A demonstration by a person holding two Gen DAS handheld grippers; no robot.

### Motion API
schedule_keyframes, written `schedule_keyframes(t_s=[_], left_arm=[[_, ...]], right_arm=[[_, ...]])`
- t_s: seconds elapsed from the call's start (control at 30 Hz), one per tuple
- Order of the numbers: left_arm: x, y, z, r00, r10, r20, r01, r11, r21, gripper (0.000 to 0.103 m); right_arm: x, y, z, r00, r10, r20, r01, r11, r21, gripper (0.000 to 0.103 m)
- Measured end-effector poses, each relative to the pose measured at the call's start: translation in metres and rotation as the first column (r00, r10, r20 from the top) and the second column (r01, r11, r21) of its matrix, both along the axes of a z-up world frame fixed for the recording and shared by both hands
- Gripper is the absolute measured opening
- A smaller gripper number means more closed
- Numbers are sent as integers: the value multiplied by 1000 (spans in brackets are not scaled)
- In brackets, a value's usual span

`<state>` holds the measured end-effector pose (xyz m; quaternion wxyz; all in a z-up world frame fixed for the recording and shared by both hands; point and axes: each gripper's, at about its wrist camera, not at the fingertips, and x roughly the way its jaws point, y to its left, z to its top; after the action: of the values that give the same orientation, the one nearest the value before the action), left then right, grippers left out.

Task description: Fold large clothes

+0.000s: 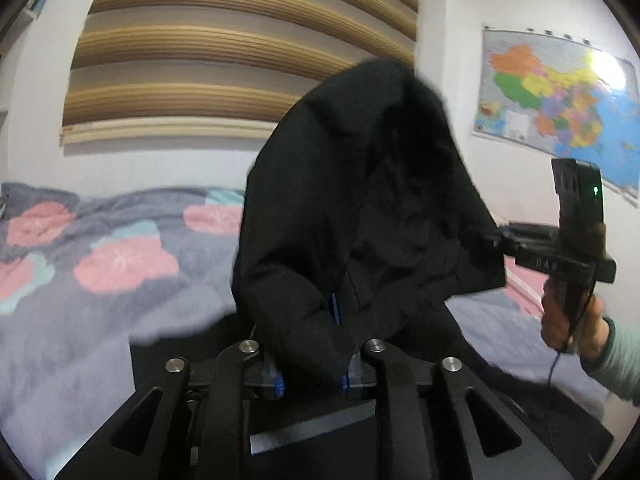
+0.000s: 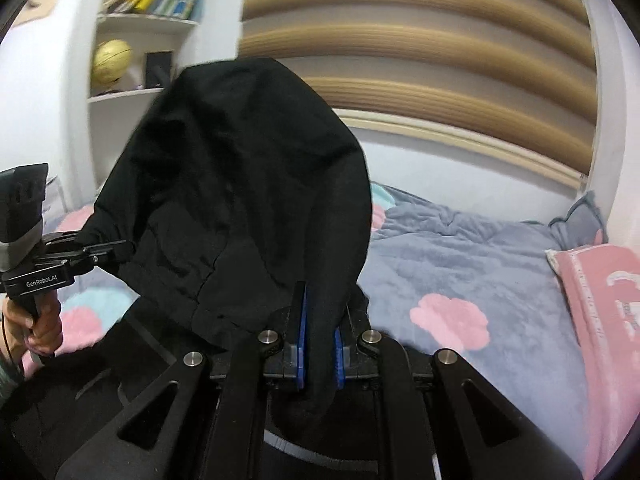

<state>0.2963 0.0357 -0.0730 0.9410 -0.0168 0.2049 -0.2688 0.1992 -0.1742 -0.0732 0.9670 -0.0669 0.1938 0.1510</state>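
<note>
Both tools, left tool and right tool, are pinching the black jacket above the bed.

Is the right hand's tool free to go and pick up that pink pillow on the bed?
Probably not yet. The right gripper is shut on the black jacket, which the left gripper also grips, so it would have to let go before reaching the pink pillow.
</note>
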Motion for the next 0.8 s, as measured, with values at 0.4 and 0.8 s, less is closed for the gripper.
schedule_keyframes(t_s=[0.4, 0.8], left_arm=[[-86, 68, -49, 964, 100, -248, -92, 995, 42, 37], [-69, 6, 53, 986, 89, -143, -75, 992, 102, 51]], right_arm=[[-73, -22, -95, 951, -90, -297, 93, 996, -2, 51], [-97, -13, 43, 982, -81, -170, 82, 997, -1, 67]])
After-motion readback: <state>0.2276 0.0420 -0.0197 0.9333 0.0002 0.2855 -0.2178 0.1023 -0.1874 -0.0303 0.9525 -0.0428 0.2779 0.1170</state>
